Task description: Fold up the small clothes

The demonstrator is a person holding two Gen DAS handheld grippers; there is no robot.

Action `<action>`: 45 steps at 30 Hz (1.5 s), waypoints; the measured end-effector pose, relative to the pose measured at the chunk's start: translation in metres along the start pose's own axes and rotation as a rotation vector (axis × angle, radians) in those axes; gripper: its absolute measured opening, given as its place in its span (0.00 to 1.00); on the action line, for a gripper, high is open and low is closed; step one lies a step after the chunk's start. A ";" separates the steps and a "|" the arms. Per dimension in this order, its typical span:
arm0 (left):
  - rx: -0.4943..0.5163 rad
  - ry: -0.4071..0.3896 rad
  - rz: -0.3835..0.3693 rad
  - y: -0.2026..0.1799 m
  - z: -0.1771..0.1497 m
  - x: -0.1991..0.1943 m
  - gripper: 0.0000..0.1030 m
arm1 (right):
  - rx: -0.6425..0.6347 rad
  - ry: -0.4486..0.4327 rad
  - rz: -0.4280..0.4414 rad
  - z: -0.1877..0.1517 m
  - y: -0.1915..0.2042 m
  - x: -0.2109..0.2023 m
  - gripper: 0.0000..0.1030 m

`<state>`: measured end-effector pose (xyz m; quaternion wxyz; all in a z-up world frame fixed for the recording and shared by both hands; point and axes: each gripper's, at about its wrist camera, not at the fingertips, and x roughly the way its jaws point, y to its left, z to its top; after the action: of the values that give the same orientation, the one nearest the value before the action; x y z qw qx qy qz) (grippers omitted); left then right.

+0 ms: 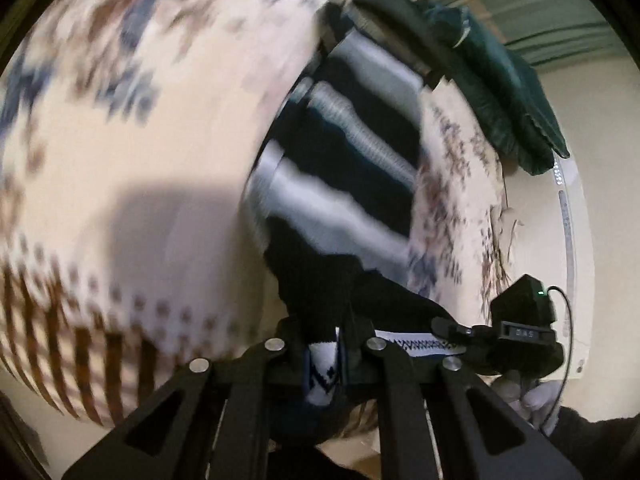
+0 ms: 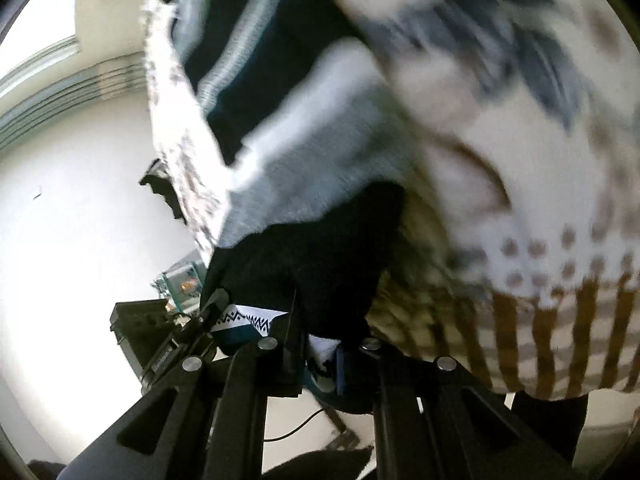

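A small knit garment with black, grey and white stripes hangs in the air between both grippers; it also shows in the right wrist view. My left gripper is shut on its dark lower edge with a patterned white band. My right gripper is shut on the same edge a little way off, and it appears in the left wrist view close to the right. Both views are blurred by motion.
A cream blanket with blue and brown patterns and brown fringe stripes fills the background, also seen in the right wrist view. A dark green cloth lies at its far edge. A pale wall lies to the left.
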<state>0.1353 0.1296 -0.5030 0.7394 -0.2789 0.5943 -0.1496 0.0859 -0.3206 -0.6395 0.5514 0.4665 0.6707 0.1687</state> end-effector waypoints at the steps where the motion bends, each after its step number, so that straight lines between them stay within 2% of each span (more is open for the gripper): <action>1: 0.028 -0.033 0.007 -0.014 0.016 -0.004 0.07 | -0.015 -0.022 0.008 0.006 0.010 -0.009 0.10; 5: 0.089 -0.118 0.006 -0.041 0.073 -0.004 0.07 | -0.116 -0.139 -0.003 0.045 0.069 -0.049 0.10; 7: 0.114 -0.160 0.006 -0.055 0.114 0.005 0.07 | -0.162 -0.192 -0.022 0.068 0.094 -0.065 0.10; 12: 0.155 -0.212 0.005 -0.077 0.203 0.030 0.07 | -0.263 -0.320 -0.110 0.153 0.158 -0.092 0.10; 14: 0.198 -0.232 0.036 -0.087 0.244 0.046 0.07 | -0.293 -0.349 -0.140 0.188 0.179 -0.091 0.10; 18: 0.230 -0.219 0.056 -0.093 0.299 0.075 0.08 | -0.306 -0.398 -0.194 0.264 0.218 -0.086 0.10; 23: 0.111 -0.163 0.057 -0.068 0.364 0.121 0.11 | -0.245 -0.387 -0.211 0.345 0.234 -0.068 0.11; 25: 0.068 -0.141 0.053 -0.058 0.376 0.133 0.11 | -0.189 -0.359 -0.171 0.377 0.233 -0.062 0.11; 27: 0.030 -0.127 0.034 -0.049 0.381 0.141 0.11 | -0.169 -0.358 -0.148 0.393 0.233 -0.060 0.12; 29: 0.010 -0.122 0.017 -0.042 0.381 0.145 0.11 | -0.172 -0.339 -0.165 0.403 0.234 -0.057 0.12; 31: -0.014 -0.110 -0.021 -0.036 0.378 0.149 0.13 | -0.182 -0.324 -0.178 0.409 0.234 -0.053 0.19; 33: -0.050 -0.093 -0.057 -0.031 0.377 0.153 0.15 | -0.210 -0.314 -0.196 0.412 0.232 -0.050 0.49; 34: -0.079 -0.085 -0.069 -0.027 0.379 0.156 0.15 | -0.218 -0.315 -0.203 0.409 0.230 -0.050 0.55; 35: -0.110 -0.077 -0.074 -0.023 0.382 0.158 0.15 | -0.228 -0.320 -0.217 0.409 0.228 -0.049 0.59; 37: -0.204 -0.061 -0.116 -0.012 0.384 0.162 0.15 | -0.245 -0.320 -0.247 0.411 0.225 -0.050 0.59; 40: -0.339 -0.062 -0.188 0.000 0.388 0.160 0.15 | -0.266 -0.324 -0.262 0.411 0.224 -0.056 0.74; 42: -0.361 -0.073 -0.218 -0.004 0.388 0.152 0.15 | -0.269 -0.336 -0.255 0.410 0.223 -0.065 0.74; 45: -0.325 -0.072 -0.196 -0.018 0.390 0.142 0.15 | -0.275 -0.324 -0.240 0.407 0.225 -0.073 0.74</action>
<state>0.5476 0.1285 -0.5517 0.6872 -0.4563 0.5539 -0.1131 0.5473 -0.3830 -0.5665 0.7260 0.3251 0.5950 0.1148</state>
